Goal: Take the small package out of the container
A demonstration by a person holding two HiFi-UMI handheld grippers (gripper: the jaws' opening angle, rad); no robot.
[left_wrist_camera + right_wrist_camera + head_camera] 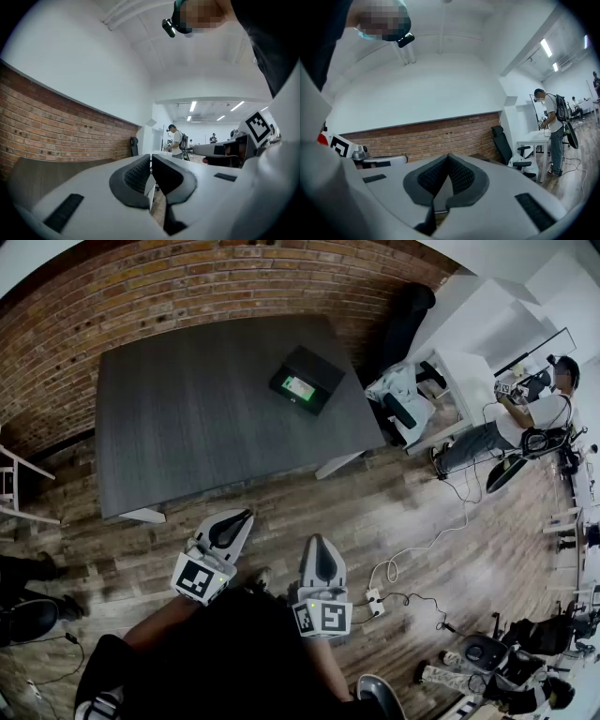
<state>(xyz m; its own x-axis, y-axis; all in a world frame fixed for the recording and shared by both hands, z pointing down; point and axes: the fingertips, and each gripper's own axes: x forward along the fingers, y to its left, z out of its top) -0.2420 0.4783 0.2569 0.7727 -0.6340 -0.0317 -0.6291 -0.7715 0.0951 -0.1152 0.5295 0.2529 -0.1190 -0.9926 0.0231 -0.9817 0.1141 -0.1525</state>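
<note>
A black open container (307, 379) lies on the far right part of the dark grey table (187, 418). A small green package (298, 387) shows inside it. Both grippers hang close to my body, over the wooden floor short of the table's near edge. My left gripper (232, 527) points toward the table with its jaws shut and nothing between them (151, 161). My right gripper (322, 557) is beside it, also shut and empty (449, 161). Both gripper views look out level across the room and do not show the container.
A brick wall (141, 296) runs behind the table. At the right are a black chair (408, 320), a white desk (469, 381) and a standing person (530, 423). Cables and a power strip (375, 598) lie on the floor. Gear is piled at bottom right (506, 662).
</note>
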